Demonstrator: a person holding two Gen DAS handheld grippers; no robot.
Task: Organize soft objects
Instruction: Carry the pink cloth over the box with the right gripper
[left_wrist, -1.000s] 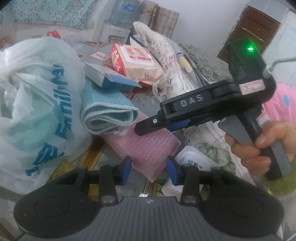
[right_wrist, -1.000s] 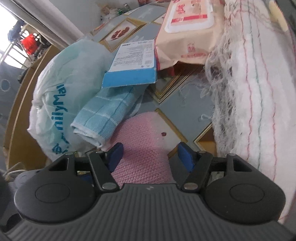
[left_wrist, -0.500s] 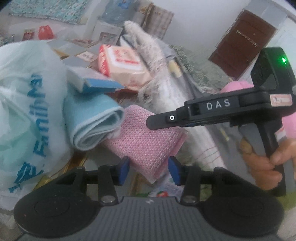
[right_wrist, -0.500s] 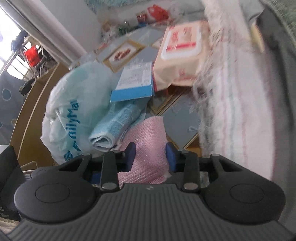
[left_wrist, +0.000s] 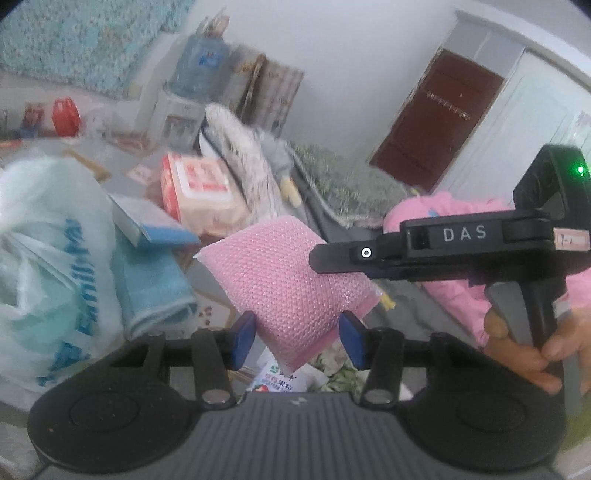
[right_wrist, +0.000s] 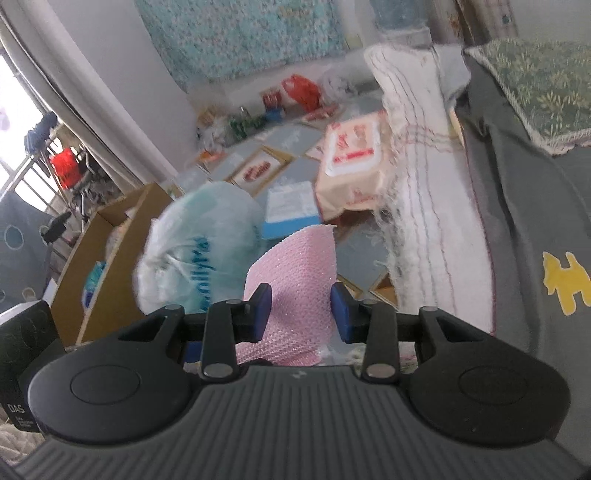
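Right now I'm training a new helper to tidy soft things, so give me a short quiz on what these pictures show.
1. Which gripper holds the pink cloth?
2. True or false: the cloth hangs in the air, off the floor.
3. What rests on the blue towel? A: a box. B: a shoe. C: a bottle.

Key: 1, the right gripper, whose jaws have just closed on it. 2, true. 3, A.

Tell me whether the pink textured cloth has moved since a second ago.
Yes. The pink textured cloth has been lifted off the table; it now hangs above the folded blue towel it lay beside, gripped by the right gripper.
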